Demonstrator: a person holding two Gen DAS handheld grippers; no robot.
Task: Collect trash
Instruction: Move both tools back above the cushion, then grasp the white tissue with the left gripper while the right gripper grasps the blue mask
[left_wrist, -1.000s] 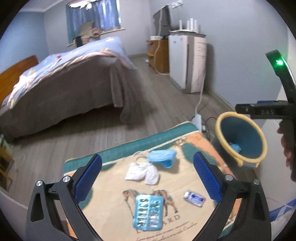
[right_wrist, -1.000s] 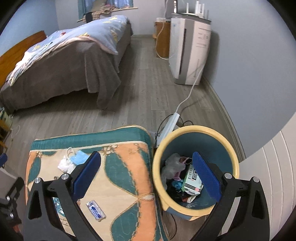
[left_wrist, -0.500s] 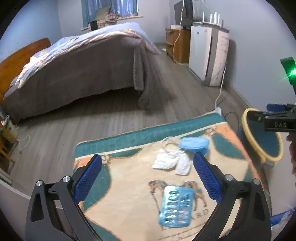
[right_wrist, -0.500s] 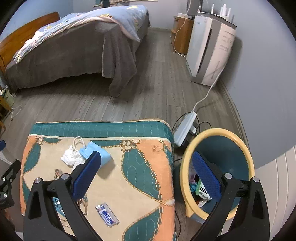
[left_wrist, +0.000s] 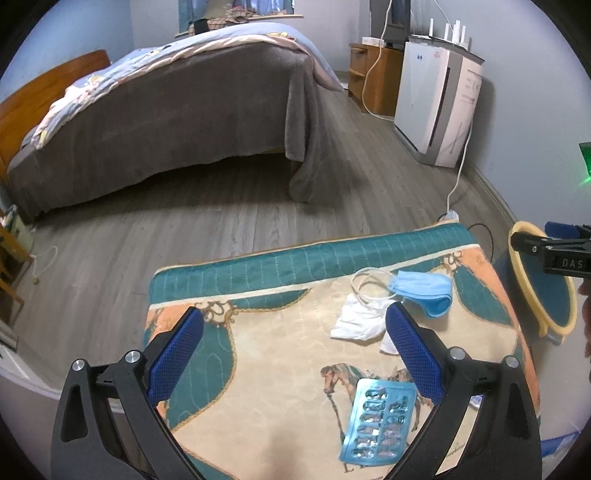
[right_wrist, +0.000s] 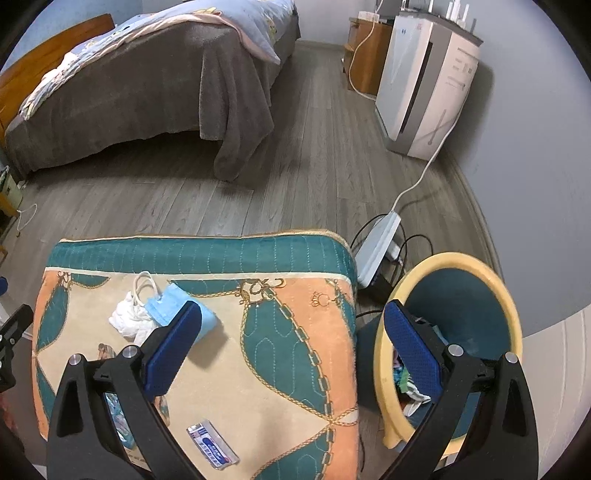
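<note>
Both hand-held grippers have swung leftward since a second ago: the bin (right_wrist: 448, 343), which sat squarely between the right fingers then, now lies at the lower right of the right view, and in the left view it has slid out to the far right edge.

Trash lies spread on the worktop (right_wrist: 295, 354), a surface covered with a teal, orange and cream quilted cloth. A blue mask (left_wrist: 423, 291) rests toward the far side, its white ear loops curled beside it, touching a crumpled white tissue (left_wrist: 356, 321) just nearer the camera. A blue blister pack (left_wrist: 376, 422) lies flat at the near edge, over a horse print, in the lower right of the left view. A small foil wrapper (right_wrist: 211, 444) lies by itself near the bottom centre of the right view, well apart from the mask.

The left hand-held gripper (left_wrist: 293, 360) hovers over the cloth with its jaws spread wide and nothing between them; its right finger overlaps the tissue in the picture, but I cannot tell if it touches. The right hand-held gripper (right_wrist: 291, 352) is likewise spread and empty, straddling the worktop's right edge and the bin's yellow rim. Some trash already sits in the bin.

Beyond, a bed (left_wrist: 166, 107) with a grey blanket fills the upper left, and a white appliance (right_wrist: 424, 81) stands against the wall at upper right, with a power strip (right_wrist: 378, 251) on the floor.
</note>
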